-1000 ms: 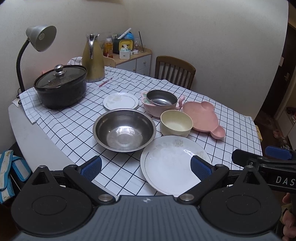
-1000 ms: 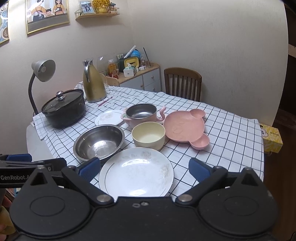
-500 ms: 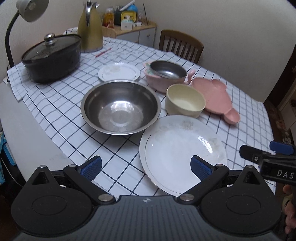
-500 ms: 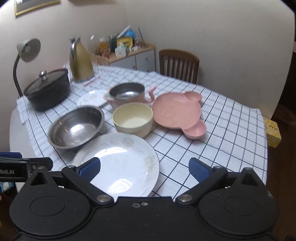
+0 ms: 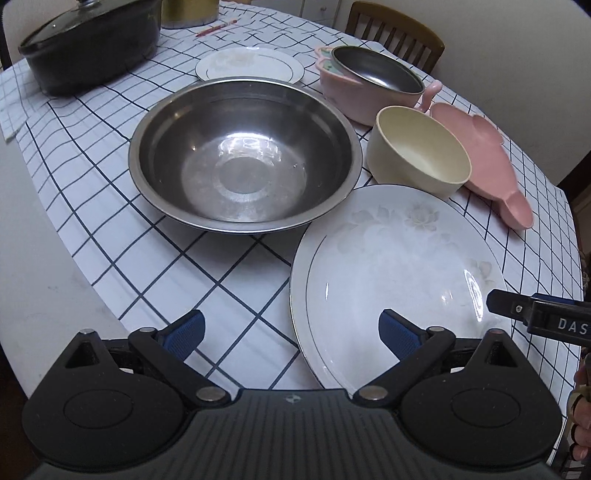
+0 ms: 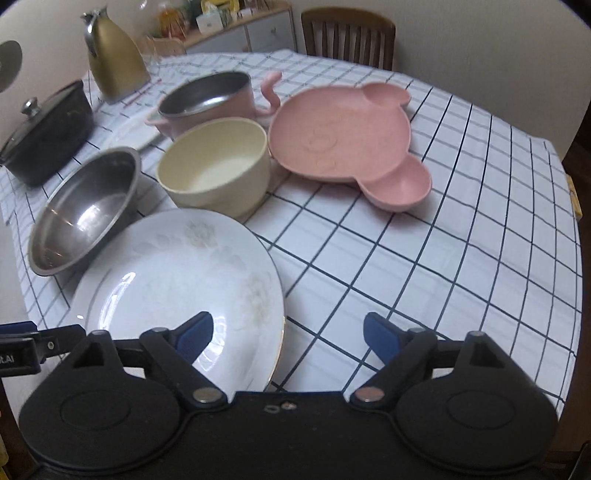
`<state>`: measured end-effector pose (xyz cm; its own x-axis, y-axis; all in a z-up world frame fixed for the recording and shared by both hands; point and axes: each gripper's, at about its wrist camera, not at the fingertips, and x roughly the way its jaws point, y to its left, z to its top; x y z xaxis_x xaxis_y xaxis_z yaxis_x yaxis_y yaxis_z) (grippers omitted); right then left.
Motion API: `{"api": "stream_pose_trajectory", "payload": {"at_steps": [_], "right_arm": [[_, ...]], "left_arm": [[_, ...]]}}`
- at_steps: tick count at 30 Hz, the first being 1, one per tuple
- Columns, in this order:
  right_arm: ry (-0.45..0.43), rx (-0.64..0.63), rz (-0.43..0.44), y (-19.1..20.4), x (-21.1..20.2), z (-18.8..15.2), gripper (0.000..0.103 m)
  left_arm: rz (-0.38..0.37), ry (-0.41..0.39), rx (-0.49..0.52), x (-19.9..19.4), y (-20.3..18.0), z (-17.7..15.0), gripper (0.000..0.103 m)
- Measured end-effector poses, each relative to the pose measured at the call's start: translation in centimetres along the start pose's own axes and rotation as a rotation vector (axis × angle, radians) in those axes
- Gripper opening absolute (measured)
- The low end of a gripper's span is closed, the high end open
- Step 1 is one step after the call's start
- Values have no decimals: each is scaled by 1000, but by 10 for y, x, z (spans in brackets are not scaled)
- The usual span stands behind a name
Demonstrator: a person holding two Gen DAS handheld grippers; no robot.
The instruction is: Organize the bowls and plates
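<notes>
A large white plate (image 5: pixel 399 266) (image 6: pixel 177 277) lies at the near edge of the checked tablecloth. My left gripper (image 5: pixel 291 332) is open just above its left rim, the right finger over the plate. My right gripper (image 6: pixel 288 334) straddles the plate's right rim with its jaws closing, and the pads touch nothing. Behind the plate stand a steel bowl (image 5: pixel 243 158) (image 6: pixel 85 210) and a cream bowl (image 5: pixel 417 155) (image 6: pixel 218 166). Farther back are a pink bear-shaped plate (image 5: pixel 476 158) (image 6: pixel 340 136), a pink pot (image 5: pixel 373 81) (image 6: pixel 210 99) with a steel liner, and a small white plate (image 5: pixel 251 64).
A black lidded pot (image 5: pixel 88 40) (image 6: pixel 44 129) and a gold kettle (image 6: pixel 114 59) stand at the back left. A wooden chair (image 6: pixel 347 33) is behind the table. The bare table edge (image 5: pixel 44 277) curves at the left. Open cloth (image 6: pixel 461 240) stretches to the right of the plates.
Both grippers have come down and forward toward the large white plate, which now fills the near part of both views. The right gripper's jaws have narrowed slightly.
</notes>
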<state>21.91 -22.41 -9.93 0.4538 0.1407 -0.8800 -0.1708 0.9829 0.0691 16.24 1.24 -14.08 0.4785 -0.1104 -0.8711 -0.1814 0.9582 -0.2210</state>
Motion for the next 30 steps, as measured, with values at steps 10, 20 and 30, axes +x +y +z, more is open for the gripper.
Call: {"api": "stream_pose_trajectory", "payload": {"at_steps": [10,20,30], "right_arm": [[89,10,61,-3,25,4,59],[102,3,123,-5,26,6,38],[106,46,175,-14,23,3,16]], "left_arm": [[-8,57,-19,19,-3,10,75],[-41,98,-63,24,4,17,38],[-41,116,-66,23,7,15,22]]}}
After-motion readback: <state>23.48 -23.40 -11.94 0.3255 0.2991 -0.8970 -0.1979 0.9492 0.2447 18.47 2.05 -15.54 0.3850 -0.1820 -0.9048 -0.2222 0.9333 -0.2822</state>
